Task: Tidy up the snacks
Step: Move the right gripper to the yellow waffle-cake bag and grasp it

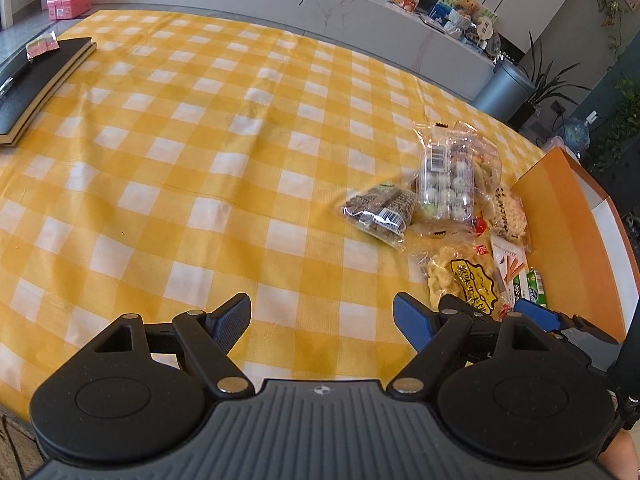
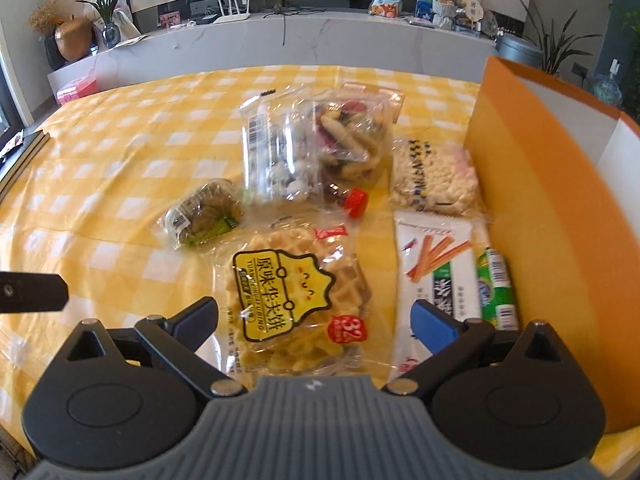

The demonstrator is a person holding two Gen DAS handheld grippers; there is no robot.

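Note:
Several snack packs lie in a loose pile on the yellow checked tablecloth point(image 1: 200, 152). A waffle pack with a yellow label point(image 2: 292, 304) lies between the fingers of my open right gripper point(image 2: 316, 320), which hovers just above it without closing. Beside it lie a white stick-snack bag point(image 2: 436, 264) and a green pack point(image 2: 496, 288). Farther off are a dark cookie pack point(image 2: 204, 216), a clear pack of round candies point(image 2: 280, 156), a mixed cracker bag point(image 2: 352, 136) and a puffed rice bar point(image 2: 436, 176). My left gripper point(image 1: 322, 320) is open over bare cloth, left of the waffle pack point(image 1: 464, 276).
An orange open box point(image 2: 560, 216) stands right of the pile, its wall close to my right fingers. A black notebook point(image 1: 36, 84) with a pen lies at the far left. A red bottle cap point(image 2: 356, 202) shows under the bags. A marble counter point(image 2: 320, 36) runs behind the table.

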